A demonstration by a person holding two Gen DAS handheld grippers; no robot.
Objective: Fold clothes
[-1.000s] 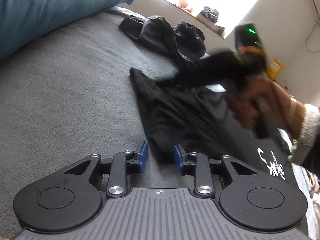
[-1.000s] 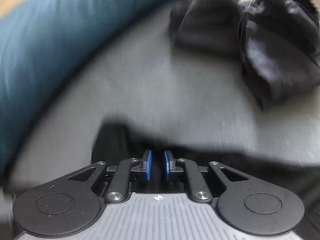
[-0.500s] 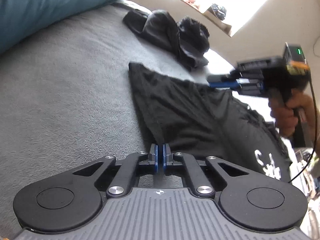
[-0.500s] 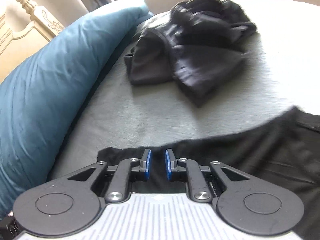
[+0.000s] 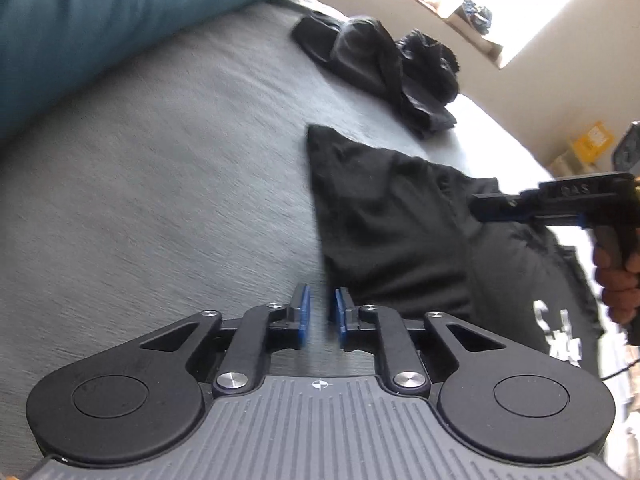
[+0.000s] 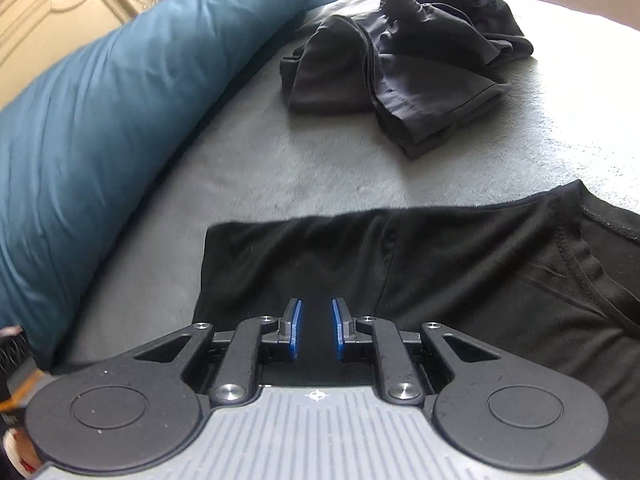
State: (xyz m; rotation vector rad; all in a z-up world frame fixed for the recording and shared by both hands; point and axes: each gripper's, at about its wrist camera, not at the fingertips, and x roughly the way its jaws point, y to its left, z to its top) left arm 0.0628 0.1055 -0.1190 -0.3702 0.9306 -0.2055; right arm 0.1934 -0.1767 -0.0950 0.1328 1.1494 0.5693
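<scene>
With jaws opening on nothing, left gripper sits at near edge of black shirt, fabric just right of its tips, long axis running rightward. Right gripper hovers over the shirt, slightly spread, empty. Grey bedcover beneath; crumpled dark clothes far. Half a second ago left jaws pinched the hem; now released.

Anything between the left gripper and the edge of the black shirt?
Nothing visible. The left gripper, its jaws opening and empty, sits just left of the black shirt edge, with only bare grey bedcover between.
</scene>
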